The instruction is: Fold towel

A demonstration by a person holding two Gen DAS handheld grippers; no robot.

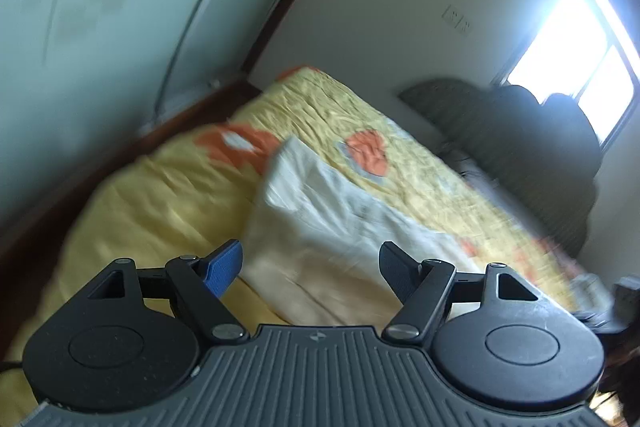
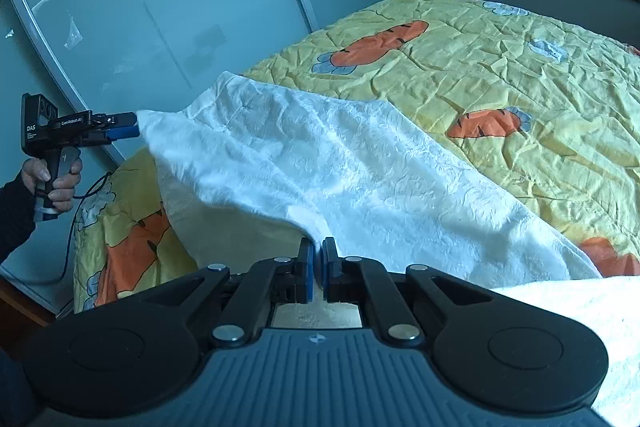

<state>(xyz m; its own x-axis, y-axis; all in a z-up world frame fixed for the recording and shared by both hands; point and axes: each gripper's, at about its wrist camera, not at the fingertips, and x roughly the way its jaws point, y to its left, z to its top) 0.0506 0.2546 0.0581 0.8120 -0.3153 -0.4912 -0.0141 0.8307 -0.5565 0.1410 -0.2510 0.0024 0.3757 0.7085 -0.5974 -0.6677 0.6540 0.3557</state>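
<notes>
A white textured towel [image 2: 340, 163] lies partly spread on a yellow carrot-print bedspread [image 2: 500, 67]. My right gripper [image 2: 318, 247] is shut on a near edge of it, and the cloth rises to a peak between the blue pads. In the right wrist view my left gripper [image 2: 134, 127], held by a hand [image 2: 52, 179], sits at the towel's raised left corner. In its own blurred view the left gripper [image 1: 311, 251] stands wide open with nothing between its fingers; the towel [image 1: 320, 211] lies on the bed just beyond.
A pale sliding wardrobe door [image 2: 180, 7] runs close along the bed's left side. A dark headboard and pillows [image 1: 520, 131] sit at the far end under a bright window [image 1: 568, 39]. A cable [image 2: 76, 219] hangs from the left gripper's handle.
</notes>
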